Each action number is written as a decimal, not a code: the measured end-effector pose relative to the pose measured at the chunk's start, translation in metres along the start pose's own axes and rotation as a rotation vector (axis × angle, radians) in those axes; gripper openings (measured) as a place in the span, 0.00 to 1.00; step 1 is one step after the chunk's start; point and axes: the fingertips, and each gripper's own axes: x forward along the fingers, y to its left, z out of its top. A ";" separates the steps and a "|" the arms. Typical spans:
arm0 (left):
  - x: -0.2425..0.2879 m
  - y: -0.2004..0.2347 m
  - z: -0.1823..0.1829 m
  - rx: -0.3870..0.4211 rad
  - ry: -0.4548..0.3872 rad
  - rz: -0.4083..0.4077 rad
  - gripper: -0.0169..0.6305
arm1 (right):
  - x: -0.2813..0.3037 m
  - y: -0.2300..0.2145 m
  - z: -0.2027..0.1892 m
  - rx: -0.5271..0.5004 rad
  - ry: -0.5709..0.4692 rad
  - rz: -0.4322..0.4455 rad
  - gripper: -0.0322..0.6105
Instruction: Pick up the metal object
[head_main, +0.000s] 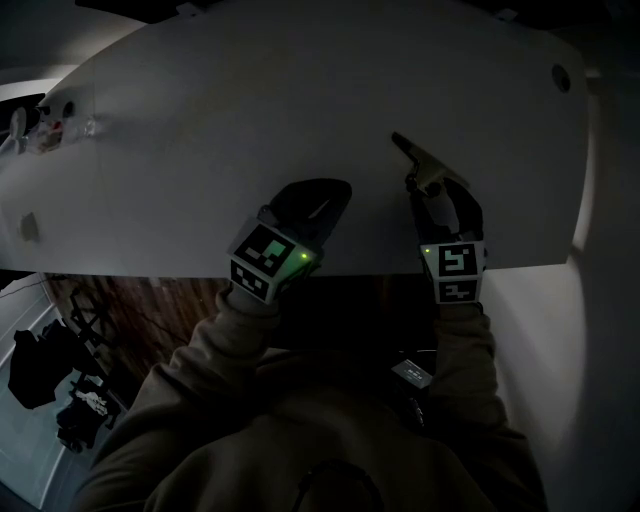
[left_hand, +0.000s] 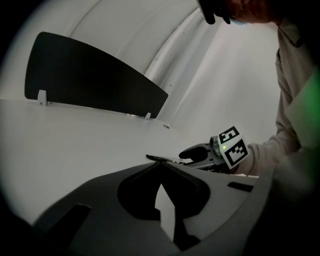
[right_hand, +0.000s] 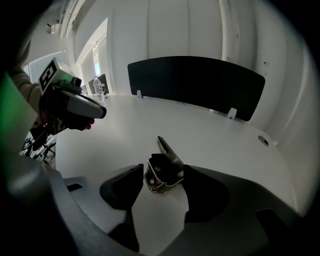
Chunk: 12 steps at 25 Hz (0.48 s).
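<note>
A small metal object (right_hand: 164, 170), a folded bracket with a thin arm sticking out, lies flat on the white table (head_main: 250, 120). My right gripper (right_hand: 163, 176) is open, its jaws standing wide on either side of the bracket, with a clear gap on the left side. In the head view the metal object (head_main: 422, 160) pokes out beyond the right gripper (head_main: 437, 192) near the table's front edge. The left gripper (head_main: 322, 200) rests to its left, shut and holding nothing. The left gripper view shows its own tips (left_hand: 159, 165) meeting, with the metal object (left_hand: 162, 159) and right gripper (left_hand: 192, 154) beyond.
A black divider panel (right_hand: 195, 82) stands along the table's far edge. A round cable hole (head_main: 561, 77) sits near the far right corner. Small clutter (head_main: 45, 125) lies at the table's left end. Dark chairs (head_main: 50, 370) stand on the floor at the lower left.
</note>
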 end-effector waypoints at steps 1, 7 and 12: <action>0.000 0.000 0.001 -0.019 -0.009 -0.007 0.03 | 0.001 0.001 0.000 -0.004 0.005 0.000 0.40; 0.001 0.007 -0.001 -0.055 -0.012 -0.016 0.03 | 0.009 -0.002 -0.004 -0.086 0.049 -0.030 0.40; 0.001 0.008 -0.002 -0.045 0.001 -0.020 0.03 | 0.011 -0.006 -0.003 -0.112 0.059 -0.070 0.38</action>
